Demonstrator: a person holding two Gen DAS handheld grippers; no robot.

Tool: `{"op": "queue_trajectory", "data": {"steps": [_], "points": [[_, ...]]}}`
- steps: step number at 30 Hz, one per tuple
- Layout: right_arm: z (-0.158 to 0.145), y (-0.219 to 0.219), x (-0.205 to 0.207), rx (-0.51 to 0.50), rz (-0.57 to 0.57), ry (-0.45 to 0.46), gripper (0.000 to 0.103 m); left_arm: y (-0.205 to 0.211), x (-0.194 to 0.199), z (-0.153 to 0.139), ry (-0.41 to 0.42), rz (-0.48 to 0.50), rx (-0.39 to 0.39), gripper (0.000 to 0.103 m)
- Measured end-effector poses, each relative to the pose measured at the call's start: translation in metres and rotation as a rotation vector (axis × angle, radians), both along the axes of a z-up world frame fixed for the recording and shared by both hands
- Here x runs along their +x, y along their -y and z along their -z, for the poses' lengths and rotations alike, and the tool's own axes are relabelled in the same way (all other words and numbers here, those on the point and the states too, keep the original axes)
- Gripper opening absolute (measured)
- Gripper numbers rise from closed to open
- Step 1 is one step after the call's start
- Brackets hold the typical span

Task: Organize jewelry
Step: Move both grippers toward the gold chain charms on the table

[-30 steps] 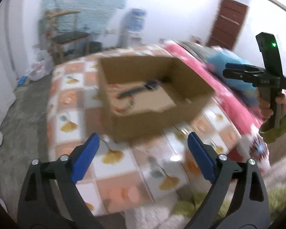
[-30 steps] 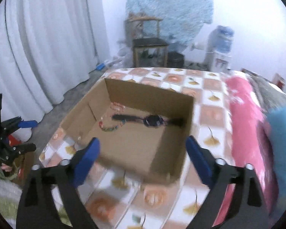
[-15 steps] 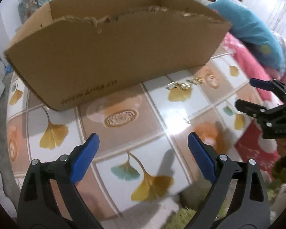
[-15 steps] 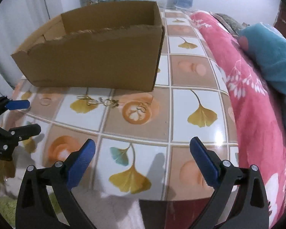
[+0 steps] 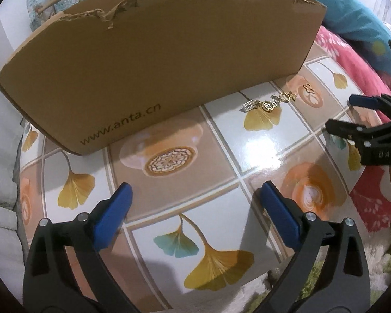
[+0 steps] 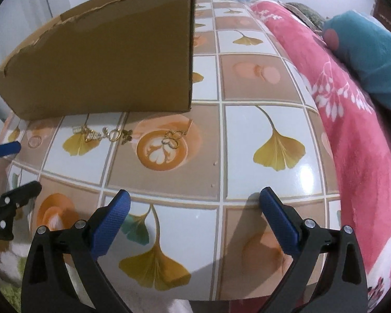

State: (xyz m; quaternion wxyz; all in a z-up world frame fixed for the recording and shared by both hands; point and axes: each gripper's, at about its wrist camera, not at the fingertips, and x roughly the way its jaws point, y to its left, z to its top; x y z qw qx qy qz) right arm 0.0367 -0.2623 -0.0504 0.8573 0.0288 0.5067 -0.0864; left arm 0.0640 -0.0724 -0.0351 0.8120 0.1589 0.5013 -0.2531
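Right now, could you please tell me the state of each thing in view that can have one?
Left tool: open, empty, above the table.
Right tool: open, empty, above the table.
Cardboard box: upright on the table, top open, rim torn.
Gold jewelry pieces: loose on the table, just outside the box.
Looped gold piece: loose on the table, apart from the others.
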Motion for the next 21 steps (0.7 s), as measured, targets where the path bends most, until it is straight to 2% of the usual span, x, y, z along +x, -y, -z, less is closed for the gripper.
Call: {"op": "queue_trajectory", "data": {"steps": [7,21], "points": [[0.0017,0.0039,0.0033,0.025,0.013,0.002,0.097,0.0099,0.0036,-0.0001,-0.016,-0.007,0.012,0.096],[0.0026,0.0041,0.0025,0.023,0.068,0.042,0.097,0.0042,0.001,-0.002,-0.017,0.008,0.012,0.096]]}}
